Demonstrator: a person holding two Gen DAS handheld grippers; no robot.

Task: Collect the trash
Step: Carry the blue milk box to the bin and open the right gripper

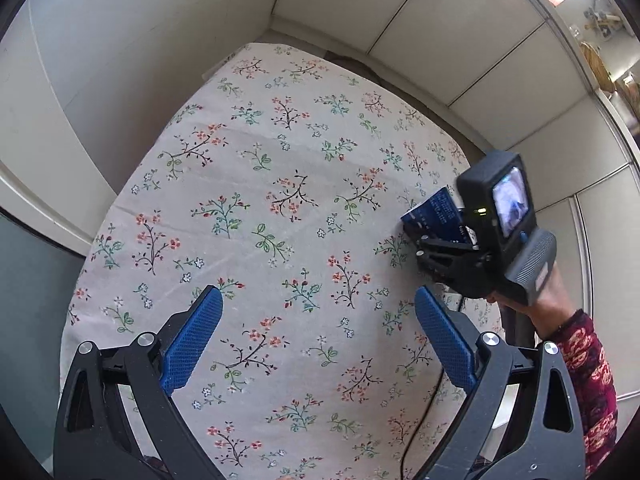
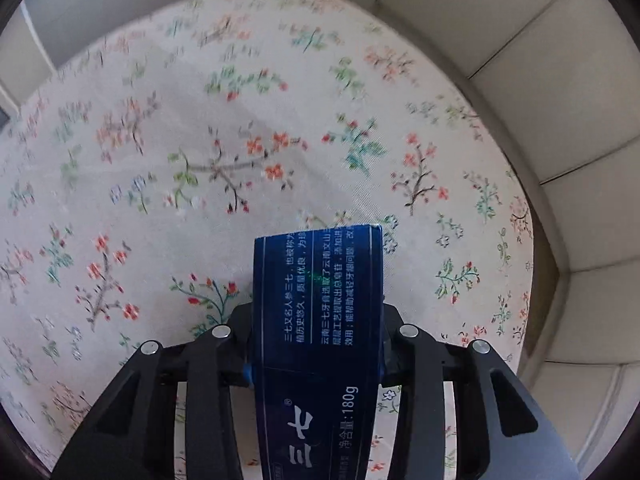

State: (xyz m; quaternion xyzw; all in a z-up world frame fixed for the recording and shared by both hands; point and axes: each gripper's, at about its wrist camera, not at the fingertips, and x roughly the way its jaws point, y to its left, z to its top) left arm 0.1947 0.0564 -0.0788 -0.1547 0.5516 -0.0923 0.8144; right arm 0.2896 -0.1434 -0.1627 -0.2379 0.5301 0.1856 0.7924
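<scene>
Between the black fingers (image 2: 236, 344) of the right gripper (image 2: 316, 344): a dark blue toothpaste box (image 2: 318, 300), clamped at its sides, long axis running forward, white print and "180g" facing up. Front end of the box past the fingertips, raised above the floral tablecloth (image 2: 160, 160); touching the cloth or not, cannot tell. Seen from the left wrist camera, same right gripper (image 1: 434, 240) near the table's right edge, box (image 1: 434, 212) tilted with its free end upward, camera block with a lit screen (image 1: 510, 200) behind it. Right hand (image 1: 548, 300) wrapped under the handle from below, wrist bent up, sleeve of dark red patterned fabric (image 1: 592, 380) trailing toward the lower right.

Nearer the lens, left gripper (image 1: 318, 336) spread wide, blue ribbed pads (image 1: 194, 340) well apart, holding nothing, hovering over the middle of the cloth (image 1: 280, 160). Black cable (image 1: 424, 412) lying across the cloth beneath the right pad. Beyond the table, pale panelled walls (image 1: 440, 20) meeting in a corner.
</scene>
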